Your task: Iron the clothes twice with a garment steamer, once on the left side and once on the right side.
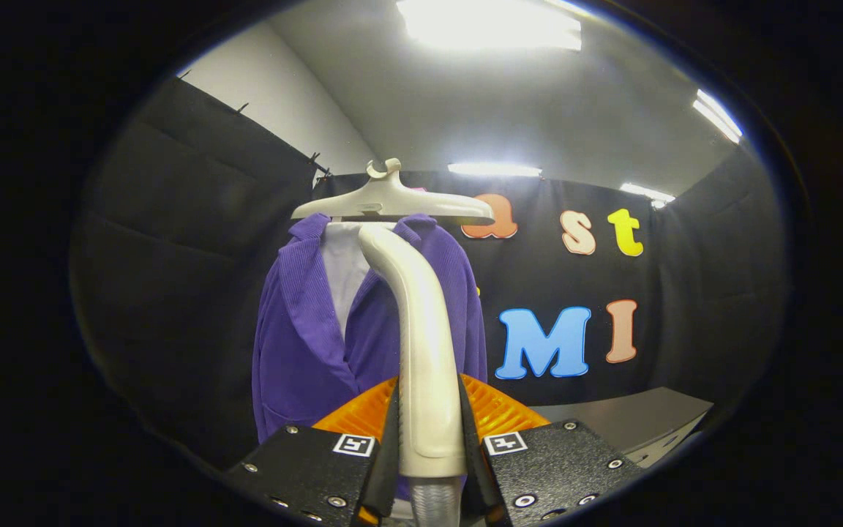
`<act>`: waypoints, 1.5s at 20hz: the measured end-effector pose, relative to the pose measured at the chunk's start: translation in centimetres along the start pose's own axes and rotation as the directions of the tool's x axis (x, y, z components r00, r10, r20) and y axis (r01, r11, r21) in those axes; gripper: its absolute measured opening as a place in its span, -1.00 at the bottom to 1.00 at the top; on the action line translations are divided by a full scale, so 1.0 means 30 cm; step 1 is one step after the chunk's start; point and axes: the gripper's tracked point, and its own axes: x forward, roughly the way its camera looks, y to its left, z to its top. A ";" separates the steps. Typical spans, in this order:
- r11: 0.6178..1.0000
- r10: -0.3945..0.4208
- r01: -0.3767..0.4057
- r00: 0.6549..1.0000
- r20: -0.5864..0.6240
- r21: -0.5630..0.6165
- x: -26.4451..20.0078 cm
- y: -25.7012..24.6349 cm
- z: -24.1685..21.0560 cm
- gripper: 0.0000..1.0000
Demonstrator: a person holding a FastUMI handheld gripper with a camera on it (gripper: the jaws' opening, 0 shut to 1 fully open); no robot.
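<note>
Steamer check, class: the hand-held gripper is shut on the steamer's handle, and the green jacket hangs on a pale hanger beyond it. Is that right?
Not quite. The gripper view shows a purple jacket, not green. The rest stands: the hand-held gripper is shut on the steamer's handle, and the jacket hangs on the pale hanger beyond.

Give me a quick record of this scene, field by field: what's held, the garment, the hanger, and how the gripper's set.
held tool: garment steamer, its white handle upright between the jaws, head up by the collar
gripper: jaws closed on the steamer handle from both sides
garment: purple corduroy jacket over a white inner layer, hanging just beyond the steamer
hanger: pale plastic hanger carrying the jacket
steamer position: in front of the jacket's middle to right half
backdrop: black cloth wall
surface: grey tabletop beyond the right finger
</note>
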 end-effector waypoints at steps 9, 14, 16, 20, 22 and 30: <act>1.000 0.010 -0.010 0.992 -0.125 0.003 -0.103 0.016 -0.252 -0.20; 1.000 0.010 -0.009 0.978 -0.209 0.007 -0.164 0.017 -0.414 -0.20; 1.000 0.014 -0.012 0.972 -0.233 0.010 -0.189 0.023 -0.463 -0.20; 1.000 0.024 -0.019 0.963 -0.268 0.019 -0.252 0.031 -0.558 -0.20; 1.000 0.022 -0.016 0.959 -0.282 0.021 -0.276 0.029 -0.600 -0.20; 0.999 0.017 -0.004 0.938 -0.345 0.039 -0.377 0.034 -0.817 -0.20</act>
